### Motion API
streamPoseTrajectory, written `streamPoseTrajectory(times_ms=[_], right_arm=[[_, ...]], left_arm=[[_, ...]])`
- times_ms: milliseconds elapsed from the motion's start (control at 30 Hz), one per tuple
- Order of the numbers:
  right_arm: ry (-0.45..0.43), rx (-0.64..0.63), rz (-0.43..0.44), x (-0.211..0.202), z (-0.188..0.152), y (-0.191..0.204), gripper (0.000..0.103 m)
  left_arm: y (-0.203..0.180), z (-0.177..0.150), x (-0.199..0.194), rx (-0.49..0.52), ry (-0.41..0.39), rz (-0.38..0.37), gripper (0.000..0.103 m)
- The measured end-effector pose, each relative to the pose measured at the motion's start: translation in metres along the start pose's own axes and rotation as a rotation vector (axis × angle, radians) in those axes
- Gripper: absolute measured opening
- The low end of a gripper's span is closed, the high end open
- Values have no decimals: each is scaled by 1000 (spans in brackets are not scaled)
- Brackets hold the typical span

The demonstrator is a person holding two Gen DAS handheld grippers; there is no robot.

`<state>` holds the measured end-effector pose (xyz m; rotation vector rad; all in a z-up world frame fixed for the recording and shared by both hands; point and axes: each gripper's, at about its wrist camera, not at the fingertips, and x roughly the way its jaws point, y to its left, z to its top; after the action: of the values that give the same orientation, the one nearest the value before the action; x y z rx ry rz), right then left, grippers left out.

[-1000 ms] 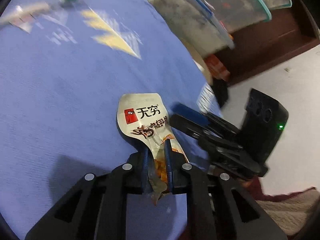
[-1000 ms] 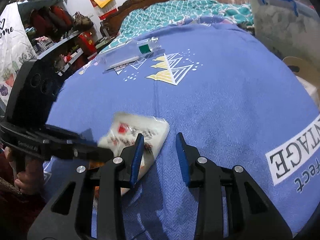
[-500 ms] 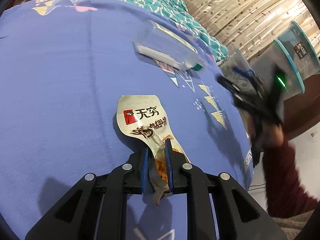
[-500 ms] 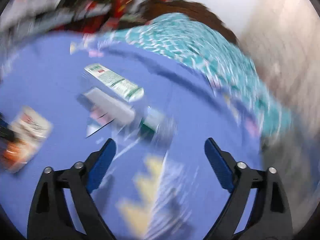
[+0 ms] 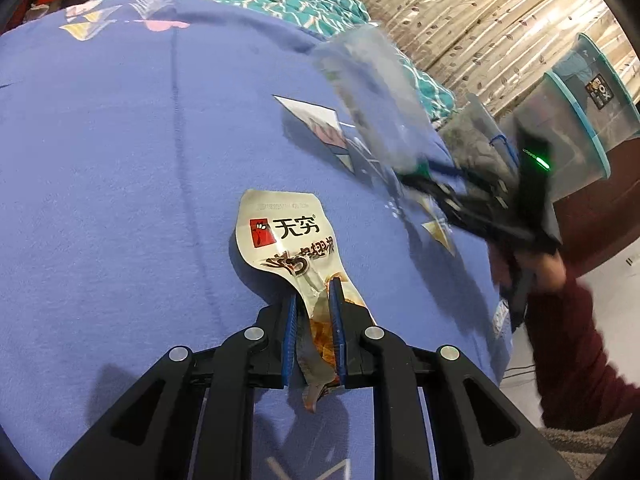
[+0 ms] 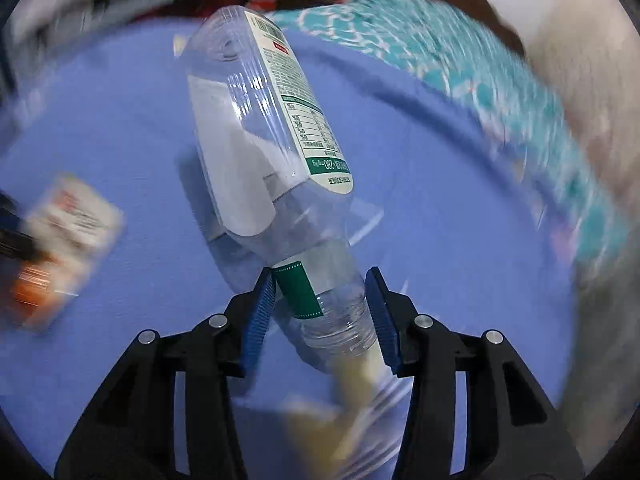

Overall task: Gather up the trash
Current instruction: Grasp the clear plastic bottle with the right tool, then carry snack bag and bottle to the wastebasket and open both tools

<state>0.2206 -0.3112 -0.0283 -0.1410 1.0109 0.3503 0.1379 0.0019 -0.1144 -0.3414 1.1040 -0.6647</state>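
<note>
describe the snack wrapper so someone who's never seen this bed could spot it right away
Start at the wide blue bedspread that covers the bed. Near its middle, the left gripper is shut on the crumpled lower end of the snack wrapper. Unlike the clear plastic bottle between the right gripper's closing jaws, it is a flat, torn, cream foil pouch with a red square logo and black Chinese characters.

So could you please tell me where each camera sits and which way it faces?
Left wrist: on the left claw, looking down at the blue bedspread; its fingers clamp a snack wrapper; the right claw and a red sleeve show.
Right wrist: on the right claw, looking down; jaws closing around a clear bottle's neck.
Shared: bedspread, wrapper, bottle.
</note>
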Motion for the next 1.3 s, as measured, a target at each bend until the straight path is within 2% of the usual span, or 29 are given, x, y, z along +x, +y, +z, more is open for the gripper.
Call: streamPoseTrajectory(times_ms=[33, 67, 133, 200, 267, 467, 600, 667, 700, 767, 900, 1067, 1167, 1200, 1233, 1267, 1300], right_arm=[[3, 81, 73, -7, -9, -4, 48], [5, 202, 187, -18, -28, -13, 48], [-25, 339, 310, -36, -58, -22, 48], [-73, 474, 387, -52, -94, -32, 48], [-130, 595, 414, -66, -128, -45, 48], [-274, 925, 316, -115, -229, -105, 47], [-333, 1100, 243, -154, -283, -148, 45], [-347, 1165, 216, -166, -300, -170, 45], [-356, 1184, 215, -170, -306, -180, 45], [-367, 1205, 223, -176, -314, -193, 44], [-407, 1258, 161, -179, -329, -212, 43], [-476, 1355, 182, -178, -353, -239, 43], [-527, 1404, 173, -171, -352, -247, 46], [-542, 1418, 164, -170, -350, -249, 55], [-554, 1425, 154, -170, -349, -250, 60], [-565, 1428, 142, -172, -351, -248, 66], [-582, 1414, 102, -174, -346, -248, 67]], left_arm=[[-2, 0, 2, 2, 7, -11, 14], [-5, 0, 5, 7, 14, -19, 14], [-21, 3, 14, 34, 36, -40, 14], [-45, 8, 27, 82, 61, -67, 14], [-74, 13, 41, 148, 87, -90, 14], [-174, 26, 100, 357, 178, -154, 14], [-262, 36, 152, 498, 230, -207, 14], [-293, 40, 174, 542, 242, -218, 14], [-316, 42, 192, 568, 256, -225, 14], [-337, 39, 214, 584, 256, -221, 15], [-370, 45, 254, 556, 312, -245, 15], [-413, 39, 291, 669, 325, -188, 15], [-428, 42, 312, 679, 332, -166, 15], [-435, 41, 324, 692, 332, -143, 15], [-442, 40, 333, 705, 330, -120, 18], [-445, 37, 340, 720, 331, -94, 37], [-448, 35, 348, 737, 329, -56, 50]])
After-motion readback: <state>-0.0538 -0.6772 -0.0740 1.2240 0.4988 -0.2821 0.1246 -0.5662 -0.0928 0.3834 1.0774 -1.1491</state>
